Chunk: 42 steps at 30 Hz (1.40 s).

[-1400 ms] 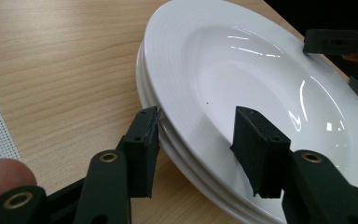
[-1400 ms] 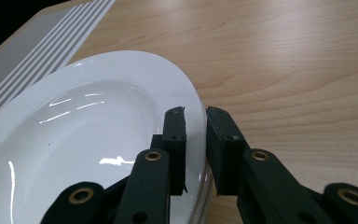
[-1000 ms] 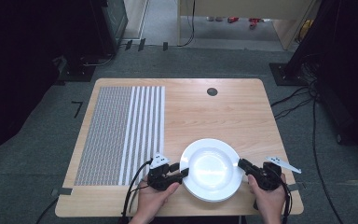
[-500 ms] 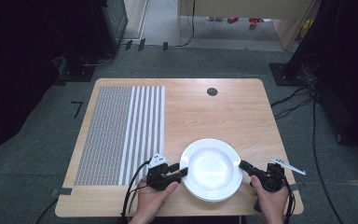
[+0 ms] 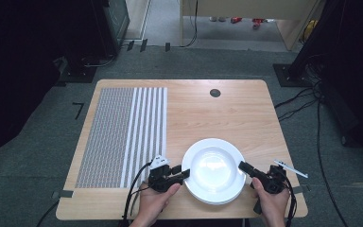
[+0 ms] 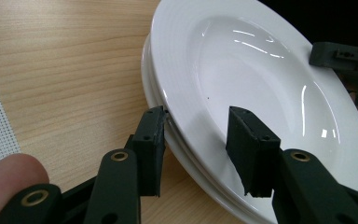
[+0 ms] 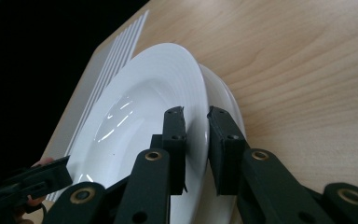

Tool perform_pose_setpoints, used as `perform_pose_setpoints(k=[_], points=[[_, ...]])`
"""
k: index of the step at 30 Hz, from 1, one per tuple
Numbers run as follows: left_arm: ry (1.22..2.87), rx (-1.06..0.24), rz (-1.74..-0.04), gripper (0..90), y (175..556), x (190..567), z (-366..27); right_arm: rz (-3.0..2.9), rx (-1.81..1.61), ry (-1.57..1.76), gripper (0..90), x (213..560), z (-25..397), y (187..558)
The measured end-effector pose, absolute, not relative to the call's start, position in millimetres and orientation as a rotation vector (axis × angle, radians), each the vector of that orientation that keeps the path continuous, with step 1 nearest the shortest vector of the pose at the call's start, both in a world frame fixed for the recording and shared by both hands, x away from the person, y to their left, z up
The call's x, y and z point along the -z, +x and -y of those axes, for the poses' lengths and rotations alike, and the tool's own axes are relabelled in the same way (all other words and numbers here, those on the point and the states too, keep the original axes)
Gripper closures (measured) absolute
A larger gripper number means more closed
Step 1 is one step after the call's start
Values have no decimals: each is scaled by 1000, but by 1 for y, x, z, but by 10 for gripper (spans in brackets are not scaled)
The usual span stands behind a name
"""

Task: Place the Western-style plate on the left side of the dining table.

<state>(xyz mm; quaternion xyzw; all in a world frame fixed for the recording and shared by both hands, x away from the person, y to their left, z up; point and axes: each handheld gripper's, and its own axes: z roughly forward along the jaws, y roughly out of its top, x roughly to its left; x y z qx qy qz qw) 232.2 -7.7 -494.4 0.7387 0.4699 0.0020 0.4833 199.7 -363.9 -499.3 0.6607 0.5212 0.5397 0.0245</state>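
Your tabletop (image 5: 227, 118) carries a striped mat (image 5: 123, 135) along its left edge and stacked white plates (image 5: 213, 170) near the front edge; your left gripper (image 6: 196, 140) straddles the top rim, jaws spread, while your right gripper (image 7: 196, 140) pinches it

Desk (image 5: 227, 118) evenly lit from overhead; surrounding floor dim, room edges near black. High view soft, low detail. White plate (image 6: 261, 93) carries streak highlights across bowl, slightly overexposed in high view. Left gripper view: jaws sharp, fingertip (image 6: 9, 172) at lower left blurred. Right gripper view: dark backdrop at left, wood grain at upper right softened.
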Motion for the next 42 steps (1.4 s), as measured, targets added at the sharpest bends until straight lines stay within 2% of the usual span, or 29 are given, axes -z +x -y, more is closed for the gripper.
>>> perform_pose_setpoints(k=[14,42], points=[[1700,25,-1158,635,233,499,3,-1608,-1799,1814,792,504,360,200],[1640,54,-1157,704,234,492,-8,-1474,-1820,1839,803,499,345,197]])
